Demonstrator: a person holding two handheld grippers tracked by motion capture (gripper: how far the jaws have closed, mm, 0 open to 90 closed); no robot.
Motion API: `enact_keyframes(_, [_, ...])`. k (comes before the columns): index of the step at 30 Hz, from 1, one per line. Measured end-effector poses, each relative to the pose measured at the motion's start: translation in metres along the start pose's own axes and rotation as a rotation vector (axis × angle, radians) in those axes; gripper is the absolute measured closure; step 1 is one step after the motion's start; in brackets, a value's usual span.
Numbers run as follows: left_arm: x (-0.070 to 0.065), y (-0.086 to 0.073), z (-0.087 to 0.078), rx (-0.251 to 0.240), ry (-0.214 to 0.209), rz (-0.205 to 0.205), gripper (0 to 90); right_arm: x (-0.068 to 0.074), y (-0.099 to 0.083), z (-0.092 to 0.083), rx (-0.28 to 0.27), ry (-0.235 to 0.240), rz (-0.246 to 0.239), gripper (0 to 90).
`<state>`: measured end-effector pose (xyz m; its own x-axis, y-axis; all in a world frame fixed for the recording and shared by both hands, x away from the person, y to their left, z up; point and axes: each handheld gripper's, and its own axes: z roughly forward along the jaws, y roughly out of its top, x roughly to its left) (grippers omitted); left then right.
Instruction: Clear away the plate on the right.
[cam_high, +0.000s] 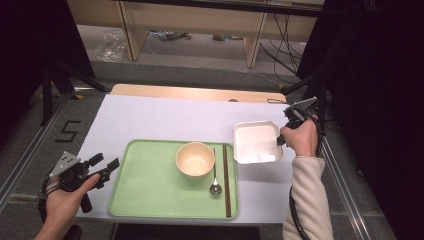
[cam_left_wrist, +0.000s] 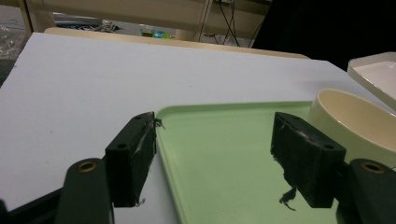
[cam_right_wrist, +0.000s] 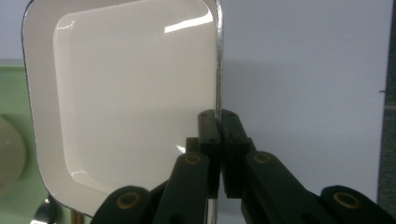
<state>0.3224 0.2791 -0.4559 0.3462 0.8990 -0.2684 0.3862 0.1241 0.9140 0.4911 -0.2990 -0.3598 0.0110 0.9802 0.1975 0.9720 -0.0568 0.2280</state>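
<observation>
1. A white table (cam_high: 165, 117) is seen from above, with a pale wooden board behind its far edge.
2. A green tray (cam_high: 150, 185) is laid on the near half of the table, its long sides running left to right.
3. A white square dish (cam_high: 256, 142) is found just right of the tray's far right corner, its near left corner seeming to overlap the tray's edge. In the right gripper view the dish (cam_right_wrist: 126, 93) is shown with a raised rim.
4. A cream bowl (cam_high: 195, 159) is set upright on the tray, right of its middle.
5. A pair of dark chopsticks (cam_high: 226, 180) is laid along the tray's right side, parallel to that edge.
6. A metal spoon (cam_high: 215, 175) is placed between the bowl and the chopsticks, its bowl end nearer the person.
7. The right gripper (cam_right_wrist: 218, 119) is clamped on the dish's right rim, a jaw on each side of it.
8. The left gripper (cam_left_wrist: 212, 154) is held with jaws spread wide over the tray's left edge, grasping nothing.
</observation>
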Motion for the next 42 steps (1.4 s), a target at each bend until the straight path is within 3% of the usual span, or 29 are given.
enact_keyframes(1, [-0.001,0.000,0.000,-0.003,-0.005,0.000,30.6,-0.001,0.000,0.000,-0.006,0.006,-0.019,89.9])
enact_keyframes(2, [-0.002,0.001,0.001,-0.004,-0.007,-0.003,30.3,0.004,0.000,-0.003,0.019,0.024,0.025,89.9])
enact_keyframes(3, [-0.003,0.001,0.001,-0.006,-0.011,0.002,29.9,0.002,0.000,-0.002,-0.005,0.042,-0.024,89.9])
enact_keyframes(8, [-0.011,0.002,0.005,0.003,-0.036,0.012,28.2,0.009,0.000,-0.003,0.001,0.118,-0.032,89.9])
enact_keyframes(10, [-0.013,0.004,0.007,0.016,-0.042,0.023,26.7,0.012,-0.001,-0.004,-0.002,0.138,-0.023,89.9])
enact_keyframes(11, [-0.015,0.004,0.008,0.022,-0.044,0.024,25.9,0.015,-0.001,-0.007,0.027,0.152,0.013,89.9])
enact_keyframes(13, [-0.017,0.007,0.010,0.031,-0.055,0.023,24.4,0.015,-0.002,-0.007,-0.011,0.185,-0.030,89.9])
enact_keyframes(14, [-0.018,0.009,0.012,0.035,-0.058,0.030,24.0,0.019,-0.002,-0.009,0.007,0.201,0.000,89.9])
enact_keyframes(16, [-0.022,0.015,0.016,0.037,-0.068,0.030,23.1,0.019,-0.002,-0.009,-0.035,0.234,-0.040,89.8])
enact_keyframes(17, [-0.024,0.018,0.018,0.034,-0.080,0.024,22.7,0.021,-0.003,-0.010,-0.035,0.258,-0.033,89.9])
enact_keyframes(18, [-0.026,0.020,0.021,0.033,-0.086,0.023,22.5,0.027,-0.003,-0.013,0.005,0.273,0.019,89.9])
enact_keyframes(19, [-0.031,0.025,0.025,0.036,-0.098,0.033,22.3,0.028,-0.004,-0.011,-0.011,0.283,0.005,89.9])
enact_keyframes(20, [-0.034,0.027,0.028,0.037,-0.104,0.039,22.1,0.034,-0.004,-0.013,0.018,0.294,0.020,89.8])
enact_keyframes(21, [-0.037,0.029,0.030,0.039,-0.112,0.045,22.1,0.034,-0.004,-0.010,-0.014,0.300,-0.027,89.8])
enact_keyframes(22, [-0.043,0.032,0.035,0.044,-0.134,0.051,22.1,0.038,-0.005,-0.011,0.014,0.304,0.005,89.8])
enact_keyframes(23, [-0.048,0.034,0.039,0.050,-0.153,0.058,21.9,0.042,-0.005,-0.010,0.005,0.311,-0.013,89.8])
enact_keyframes(24, [-0.054,0.037,0.044,0.060,-0.177,0.062,21.7,0.041,-0.004,-0.006,-0.036,0.311,-0.082,89.8])
enact_keyframes(25, [-0.059,0.039,0.048,0.070,-0.193,0.062,21.9,0.050,-0.005,-0.010,0.030,0.313,-0.001,89.8])
enact_keyframes(26, [-0.063,0.040,0.051,0.079,-0.206,0.069,21.9,0.051,-0.005,-0.008,0.012,0.309,-0.040,89.8])
enact_keyframes(28, [-0.072,0.044,0.059,0.096,-0.231,0.078,21.9,0.059,-0.006,-0.007,0.034,0.312,-0.006,89.8])
enact_keyframes(29, [-0.077,0.046,0.063,0.106,-0.243,0.082,22.0,0.060,-0.006,-0.004,0.008,0.312,-0.048,89.8])
enact_keyframes(31, [-0.085,0.050,0.069,0.117,-0.280,0.082,25.4,0.067,-0.007,-0.002,0.025,0.316,-0.058,89.8])
enact_keyframes(32, [-0.089,0.052,0.072,0.120,-0.292,0.085,26.9,0.069,-0.007,0.002,0.005,0.324,-0.084,89.9])
enact_keyframes(33, [-0.092,0.053,0.075,0.125,-0.296,0.092,27.0,0.074,-0.008,0.001,0.042,0.313,-0.065,89.8])
enact_keyframes(34, [-0.095,0.055,0.078,0.131,-0.296,0.098,27.3,0.078,-0.008,0.002,0.052,0.310,-0.074,89.8])
enact_keyframes(35, [-0.099,0.056,0.080,0.133,-0.296,0.094,27.3,0.079,-0.009,0.006,0.015,0.309,-0.124,89.9])
enact_keyframes(40, [-0.112,0.059,0.093,0.167,-0.314,0.107,26.7,0.094,-0.011,0.014,0.007,0.298,-0.188,89.8])
enact_keyframes(41, [-0.115,0.058,0.097,0.180,-0.315,0.109,26.5,0.097,-0.012,0.014,0.010,0.294,-0.192,89.8])
enact_keyframes(42, [-0.117,0.058,0.099,0.190,-0.319,0.111,26.1,0.104,-0.014,0.011,0.046,0.295,-0.147,89.8])
